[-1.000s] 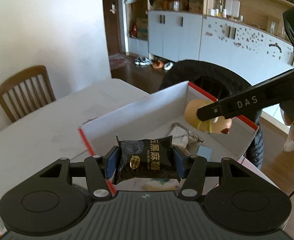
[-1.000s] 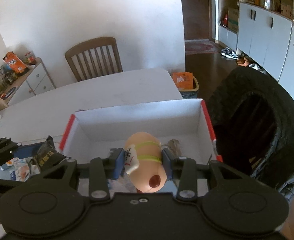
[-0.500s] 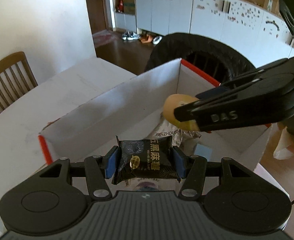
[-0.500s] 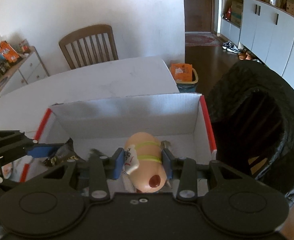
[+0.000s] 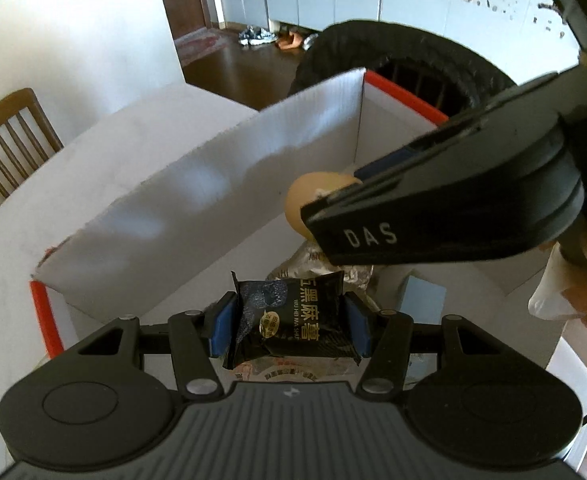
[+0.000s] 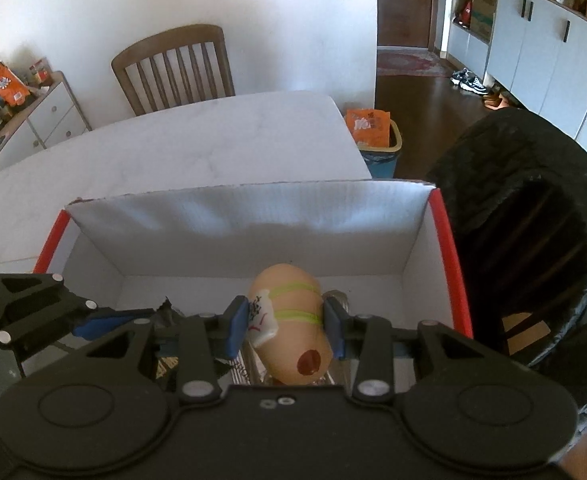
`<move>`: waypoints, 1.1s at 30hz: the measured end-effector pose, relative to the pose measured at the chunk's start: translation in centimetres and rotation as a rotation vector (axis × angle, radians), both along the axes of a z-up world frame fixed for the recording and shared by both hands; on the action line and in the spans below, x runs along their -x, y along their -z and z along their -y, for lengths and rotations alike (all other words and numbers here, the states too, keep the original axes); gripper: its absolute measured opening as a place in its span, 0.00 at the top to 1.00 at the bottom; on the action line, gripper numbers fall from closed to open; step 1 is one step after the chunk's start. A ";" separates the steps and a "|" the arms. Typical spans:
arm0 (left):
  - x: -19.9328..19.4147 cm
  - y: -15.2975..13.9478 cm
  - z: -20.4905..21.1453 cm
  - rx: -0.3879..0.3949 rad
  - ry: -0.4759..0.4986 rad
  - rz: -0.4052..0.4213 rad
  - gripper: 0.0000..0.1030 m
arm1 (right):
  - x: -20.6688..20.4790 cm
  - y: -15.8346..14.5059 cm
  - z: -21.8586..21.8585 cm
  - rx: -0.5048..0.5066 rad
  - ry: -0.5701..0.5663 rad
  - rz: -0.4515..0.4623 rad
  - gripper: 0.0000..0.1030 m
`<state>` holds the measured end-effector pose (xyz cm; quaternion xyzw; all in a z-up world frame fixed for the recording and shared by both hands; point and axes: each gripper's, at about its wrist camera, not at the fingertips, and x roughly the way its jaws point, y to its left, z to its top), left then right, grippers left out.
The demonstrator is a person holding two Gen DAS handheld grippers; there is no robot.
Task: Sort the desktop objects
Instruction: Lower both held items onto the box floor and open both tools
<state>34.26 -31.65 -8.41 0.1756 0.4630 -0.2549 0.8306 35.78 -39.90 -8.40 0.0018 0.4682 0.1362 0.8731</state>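
Between the left gripper's (image 5: 289, 326) blue pads sits the black snack packet (image 5: 293, 320), jaws clamped on its two short edges, so its long axis runs across the jaws and the printed face looks up at the camera. Packet hangs over the near part of the open box (image 5: 197, 200), inside the red-edged rim, above a crinkled silver wrapper (image 5: 313, 264) and a pale blue square (image 5: 423, 298) already lying on the box floor. Just past it and to the right, the right gripper (image 6: 285, 322) crosses in from that side, jaws clamped on the peach capsule toy (image 6: 289, 320), held by its flanks, long axis pointing forward along the fingers, the end with the dark red spot toward the camera, yellow-green bands around it. Toy sits farther in, nearer the far wall; packet nearer the front-left corner. Both loads look high above the floor of the box, apart from each other, not touching. Judgement: drop is straight down for both, left one nearer the front rim, so opening the jaws should do, no sideways shift needed. Beyond the box, white table (image 6: 197, 148), wooden chair (image 6: 173, 68).
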 end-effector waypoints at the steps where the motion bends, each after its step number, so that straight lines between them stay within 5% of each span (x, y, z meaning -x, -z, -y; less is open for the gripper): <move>1: 0.0 0.2 0.0 -0.003 0.000 -0.004 0.46 | -0.1 0.0 0.0 0.001 -0.002 -0.001 0.62; 16: -0.7 1.6 -0.5 0.008 -0.025 -0.090 0.43 | -0.6 0.3 -0.3 0.007 -0.035 -0.011 0.60; 23: -0.8 1.0 -0.8 0.042 -0.062 -0.060 0.30 | -0.7 0.3 -0.3 0.010 -0.047 -0.017 0.57; 33: -0.1 -0.1 -2.3 0.101 -0.100 -0.035 0.29 | -0.4 -0.7 0.1 0.000 -0.047 -0.008 0.54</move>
